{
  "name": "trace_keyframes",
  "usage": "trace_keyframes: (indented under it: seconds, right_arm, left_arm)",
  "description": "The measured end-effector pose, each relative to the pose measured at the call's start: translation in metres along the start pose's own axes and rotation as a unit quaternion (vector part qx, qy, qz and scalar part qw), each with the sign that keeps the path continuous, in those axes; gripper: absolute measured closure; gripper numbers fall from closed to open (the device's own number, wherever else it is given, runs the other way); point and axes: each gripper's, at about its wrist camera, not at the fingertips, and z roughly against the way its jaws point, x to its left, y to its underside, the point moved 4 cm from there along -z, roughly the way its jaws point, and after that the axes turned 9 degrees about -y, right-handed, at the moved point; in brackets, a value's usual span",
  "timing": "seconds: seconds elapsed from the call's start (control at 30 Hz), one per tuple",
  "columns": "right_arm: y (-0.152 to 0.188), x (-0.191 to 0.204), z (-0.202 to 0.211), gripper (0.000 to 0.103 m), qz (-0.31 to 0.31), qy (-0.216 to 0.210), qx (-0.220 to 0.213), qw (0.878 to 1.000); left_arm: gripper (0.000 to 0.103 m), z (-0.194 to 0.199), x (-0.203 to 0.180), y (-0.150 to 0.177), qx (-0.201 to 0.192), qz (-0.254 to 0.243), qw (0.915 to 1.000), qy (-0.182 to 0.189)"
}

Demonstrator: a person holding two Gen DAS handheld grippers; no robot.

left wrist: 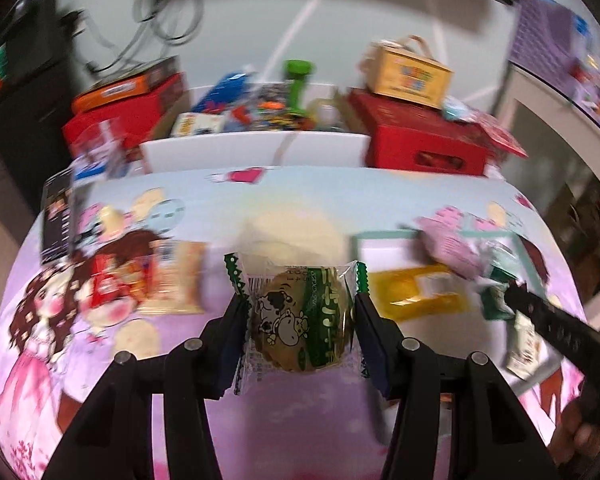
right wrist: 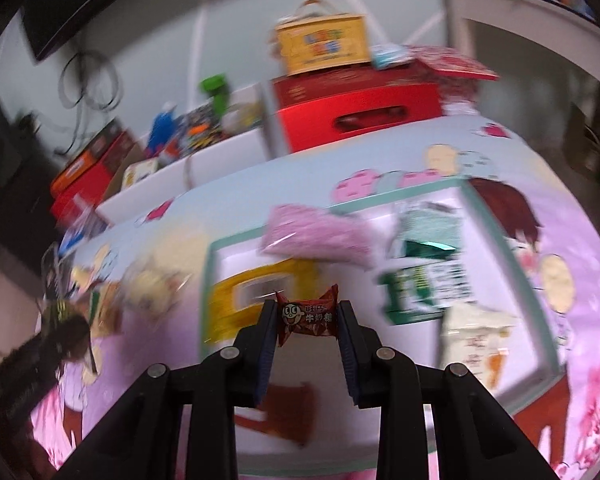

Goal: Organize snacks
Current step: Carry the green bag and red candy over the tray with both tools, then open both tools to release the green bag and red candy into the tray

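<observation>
My left gripper [left wrist: 298,304] is shut on a round cookie in a clear wrapper with green ends and a cow drawing [left wrist: 300,320], held above the pink cartoon tablecloth [left wrist: 220,420]. My right gripper [right wrist: 306,312] is shut on a small red milk candy with a cartoon face [right wrist: 306,316], also held above the cloth. The right gripper also shows at the right edge of the left wrist view [left wrist: 548,316]. Loose snacks lie on the cloth: a pink packet [right wrist: 316,236], a yellow packet [right wrist: 256,296], green-and-white packets [right wrist: 424,280] and a red-and-cream packet [left wrist: 148,280].
A white bin [left wrist: 256,148] full of mixed snacks stands at the table's far edge. Red boxes flank it [left wrist: 424,136] [left wrist: 124,108]; a yellow carton with a handle [left wrist: 408,74] sits on the right one. A white packet [right wrist: 476,344] lies on the right of the cloth.
</observation>
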Motion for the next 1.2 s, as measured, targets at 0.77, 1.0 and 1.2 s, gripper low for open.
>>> trace_keyframes:
  seconds: [0.77, 1.0, 1.2]
  right_arm:
    - [-0.005, -0.084, 0.026, 0.071, -0.091, 0.024, -0.020, 0.995]
    - [0.002, -0.078, 0.011, 0.070, -0.082, 0.018, 0.004, 0.996]
    - [0.004, -0.074, 0.006, 0.069, -0.076, 0.021, 0.016, 0.997]
  left_arm:
    - [0.048, -0.021, -0.135, 0.031, 0.008, -0.146, 0.9875, 0.058]
    - [0.047, -0.027, -0.138, 0.035, 0.013, -0.150, 0.9868, 0.060]
    - [0.045, -0.026, -0.137, 0.034, 0.019, -0.148, 0.9867, 0.066]
